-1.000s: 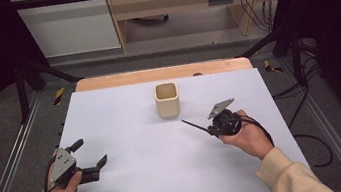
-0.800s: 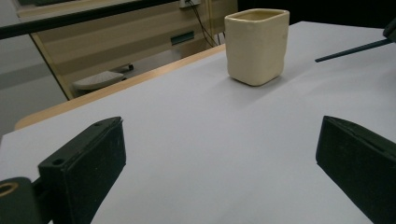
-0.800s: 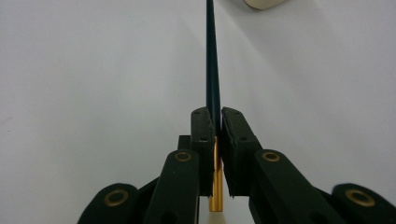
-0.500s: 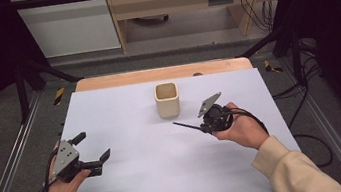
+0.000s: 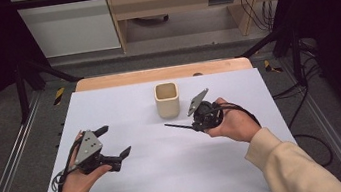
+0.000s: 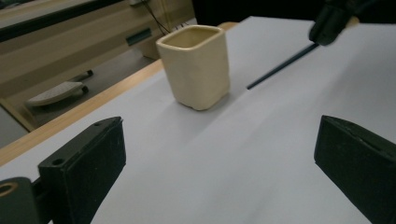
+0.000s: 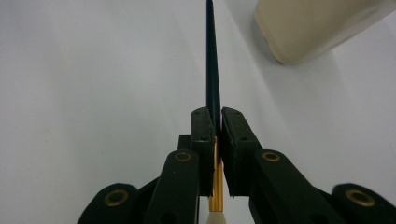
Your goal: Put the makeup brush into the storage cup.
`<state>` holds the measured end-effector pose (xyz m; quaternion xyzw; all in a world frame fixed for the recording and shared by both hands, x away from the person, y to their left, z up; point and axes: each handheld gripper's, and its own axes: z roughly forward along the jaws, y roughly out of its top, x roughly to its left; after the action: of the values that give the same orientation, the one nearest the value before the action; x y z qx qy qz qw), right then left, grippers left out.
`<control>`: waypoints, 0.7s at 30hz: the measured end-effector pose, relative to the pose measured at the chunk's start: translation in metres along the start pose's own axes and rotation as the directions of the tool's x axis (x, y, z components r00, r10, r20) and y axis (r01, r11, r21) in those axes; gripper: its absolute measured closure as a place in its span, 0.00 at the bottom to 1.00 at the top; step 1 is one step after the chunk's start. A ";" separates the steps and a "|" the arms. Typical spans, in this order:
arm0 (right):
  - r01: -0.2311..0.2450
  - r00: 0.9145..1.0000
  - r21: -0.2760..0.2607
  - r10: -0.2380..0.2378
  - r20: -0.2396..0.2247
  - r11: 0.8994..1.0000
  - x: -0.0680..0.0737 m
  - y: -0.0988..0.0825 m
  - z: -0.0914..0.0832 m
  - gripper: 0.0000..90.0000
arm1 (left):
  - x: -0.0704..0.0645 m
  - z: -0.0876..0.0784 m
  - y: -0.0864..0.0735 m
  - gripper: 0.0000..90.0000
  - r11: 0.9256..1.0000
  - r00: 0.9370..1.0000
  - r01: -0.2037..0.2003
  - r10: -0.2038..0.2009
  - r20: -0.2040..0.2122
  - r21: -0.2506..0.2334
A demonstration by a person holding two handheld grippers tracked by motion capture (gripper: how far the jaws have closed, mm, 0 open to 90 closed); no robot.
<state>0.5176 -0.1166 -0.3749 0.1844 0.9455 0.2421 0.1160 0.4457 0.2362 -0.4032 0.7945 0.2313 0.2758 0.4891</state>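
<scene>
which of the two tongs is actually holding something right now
The right tongs: their jaws are clamped on a dark pencil that points out past the cream cup. The left tongs stand wide open with nothing between them.

right gripper [image 5: 196, 123] | moved left with pencil [image 5: 178, 125] | nearer cup [image 5: 167, 99]

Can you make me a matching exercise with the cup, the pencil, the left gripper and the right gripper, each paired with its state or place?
Things:
1. cream cup
2. dark pencil
3. left gripper
4. right gripper

States:
A. jaws wide apart, nothing between them
B. clamped between two jaws, sticking out ahead
C. standing upright on the white table
D. jaws closed on a thin stick

Pairs: 1-C, 2-B, 3-A, 4-D
</scene>
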 end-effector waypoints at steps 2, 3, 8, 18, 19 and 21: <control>0.002 1.000 0.010 -0.002 0.002 1.000 0.000 0.003 0.000 0.94 | -0.008 0.008 0.004 0.02 1.000 0.999 -0.018 0.018 0.029 0.011; 0.006 1.000 0.005 -0.006 0.000 1.000 0.001 0.005 0.000 0.94 | -0.014 0.014 0.007 0.02 0.999 0.998 -0.032 0.031 0.049 0.021; 0.027 1.000 0.010 -0.027 -0.001 1.000 0.004 0.010 -0.001 0.94 | -0.023 0.023 0.011 0.02 0.998 0.996 -0.055 0.052 0.077 0.030; 0.056 0.998 0.012 -0.055 -0.019 0.998 0.010 0.016 -0.005 0.94 | -0.027 0.025 0.015 0.02 0.997 0.994 -0.070 0.068 0.083 0.026; 0.057 0.998 0.012 -0.057 -0.022 0.998 0.010 0.017 -0.005 0.94 | -0.028 0.025 0.015 0.02 0.997 0.994 -0.068 0.066 0.088 0.024; 0.065 0.997 0.008 -0.065 -0.028 0.998 0.011 0.019 -0.006 0.94 | -0.028 0.024 0.015 0.03 0.998 0.994 -0.062 0.060 0.096 0.022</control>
<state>0.5111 -0.0993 -0.3617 0.1506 0.9535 0.2367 0.1097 0.4429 0.1965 -0.4044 0.8195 0.1868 0.2495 0.4810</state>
